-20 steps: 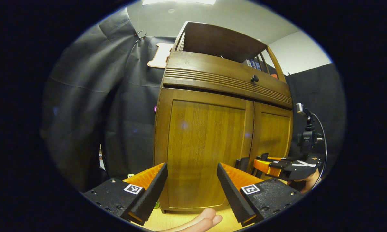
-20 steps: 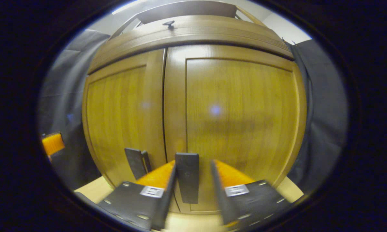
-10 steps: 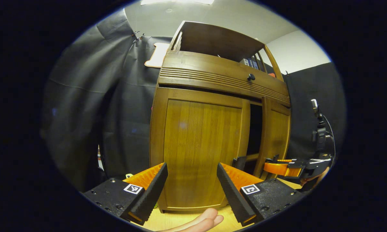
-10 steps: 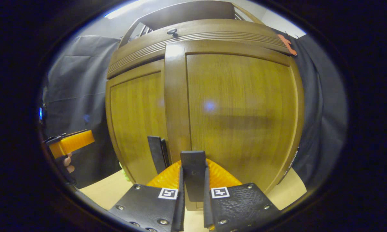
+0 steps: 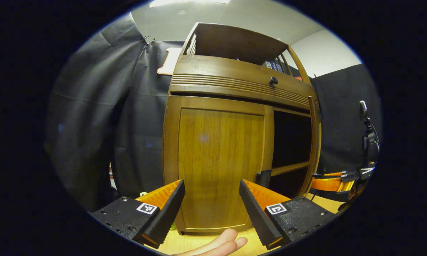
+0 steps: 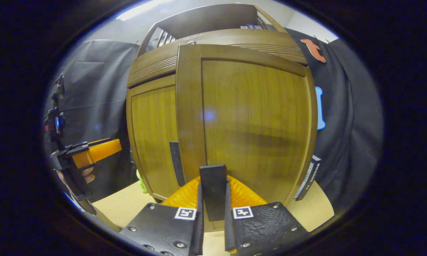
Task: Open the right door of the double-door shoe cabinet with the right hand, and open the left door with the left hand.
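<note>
1. I am clamping my right tool [image 6: 212,227] on the right door's handle [image 6: 213,192], door [image 6: 252,121] swung out; too wide a swing is risking slip.
2. My left tool [image 5: 210,208] is gaping empty near the closed left door [image 5: 217,163]; its handle [image 5: 263,177] sits right, inviting a miss.

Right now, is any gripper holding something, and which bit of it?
The right gripper pinches the flat black handle of the brown wooden right door. The left gripper is open, holding nothing.

Left gripper [image 5: 211,209]: two black textured wedge fingers [image 5: 165,213] backed by ribbed orange plastic, on black screwed plates carrying small square black-and-white markers. Right gripper [image 6: 212,227] matches it. Bare fingertips [image 5: 222,243] at 6 o'clock.
</note>
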